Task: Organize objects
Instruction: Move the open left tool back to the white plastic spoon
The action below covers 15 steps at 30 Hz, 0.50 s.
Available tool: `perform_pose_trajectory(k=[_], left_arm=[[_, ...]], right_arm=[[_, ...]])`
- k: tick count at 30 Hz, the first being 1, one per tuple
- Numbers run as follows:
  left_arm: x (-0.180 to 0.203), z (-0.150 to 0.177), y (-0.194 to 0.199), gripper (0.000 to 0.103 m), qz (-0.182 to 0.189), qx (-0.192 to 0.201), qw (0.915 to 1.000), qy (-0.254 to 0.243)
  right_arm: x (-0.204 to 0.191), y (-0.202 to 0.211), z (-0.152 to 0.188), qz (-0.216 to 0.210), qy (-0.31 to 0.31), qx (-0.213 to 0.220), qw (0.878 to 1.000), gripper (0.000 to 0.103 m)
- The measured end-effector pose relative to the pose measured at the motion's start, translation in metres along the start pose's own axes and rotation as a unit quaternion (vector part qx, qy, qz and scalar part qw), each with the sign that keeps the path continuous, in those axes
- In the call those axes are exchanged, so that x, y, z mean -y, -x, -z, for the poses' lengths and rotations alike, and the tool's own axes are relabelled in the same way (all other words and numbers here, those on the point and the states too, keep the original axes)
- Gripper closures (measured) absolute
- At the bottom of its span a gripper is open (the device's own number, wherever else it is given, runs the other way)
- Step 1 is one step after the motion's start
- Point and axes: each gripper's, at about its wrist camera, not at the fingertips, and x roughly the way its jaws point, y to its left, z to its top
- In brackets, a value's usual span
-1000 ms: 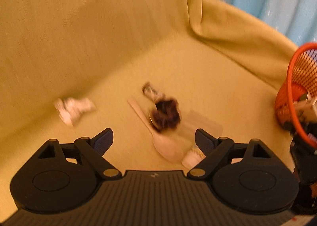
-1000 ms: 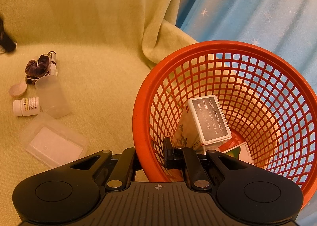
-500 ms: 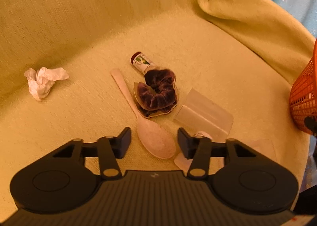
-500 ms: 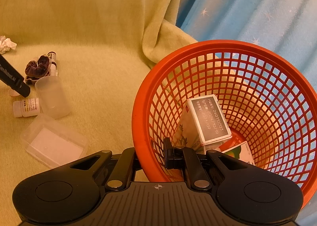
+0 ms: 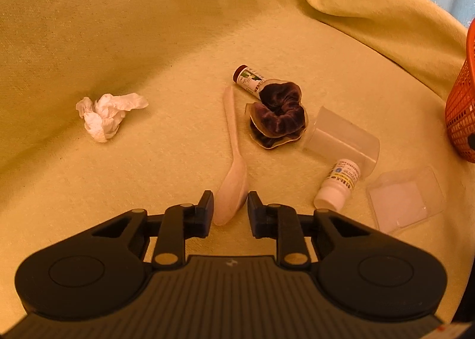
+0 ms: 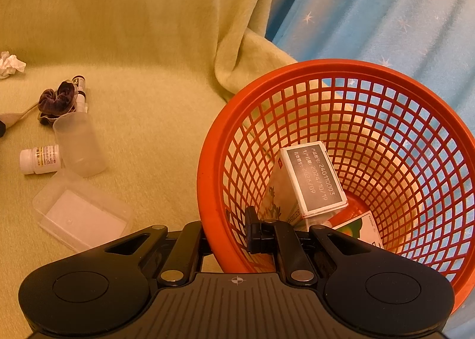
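Yellow-green plush fabric (image 5: 166, 42) covers the seat. Angled steeply down, the left gripper (image 5: 230, 208) has dropped closer; its jaws, wide a second ago, are closing around the white spoon (image 5: 233, 178) bowl, contact unclear. The right gripper (image 6: 228, 229), unmoved, clamps the orange basket (image 6: 297, 77) rim; one finger is hidden behind the wall.

**Where my two wrist cameras look**

My left camera sits just behind my left tool (image 5: 230, 209), tilted steeply down and close over the green-covered seat (image 5: 178, 160), with the spoon (image 5: 233, 166) right at its tips. My right camera looks down more gently from behind my right tool (image 6: 228, 233), hard against the orange basket (image 6: 207, 160). Both views share the scrunchie (image 5: 279, 114) (image 6: 58, 99), clear cup (image 5: 341, 138) (image 6: 78, 146) and crumpled tissue (image 5: 107, 114) (image 6: 9, 64).
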Motion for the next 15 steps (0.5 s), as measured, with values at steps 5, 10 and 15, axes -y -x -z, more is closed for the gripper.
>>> perform_pose_trajectory(k=[5, 10, 15], left_arm=[[0.003, -0.003, -0.002, 0.062, 0.012, 0.007, 0.9998, 0.017], [0.009, -0.004, -0.007, 0.062, 0.010, 0.006, 0.9998, 0.016], [0.012, -0.005, -0.010, 0.066, 0.005, 0.009, 0.9997, 0.021]], right_arm=[[0.000, 0.000, 0.000, 0.000, 0.001, 0.000, 1.000, 0.096], [0.000, 0.000, 0.000, 0.000, 0.002, 0.000, 1.000, 0.096], [0.000, 0.000, 0.000, 0.000, 0.003, -0.001, 1.000, 0.096]])
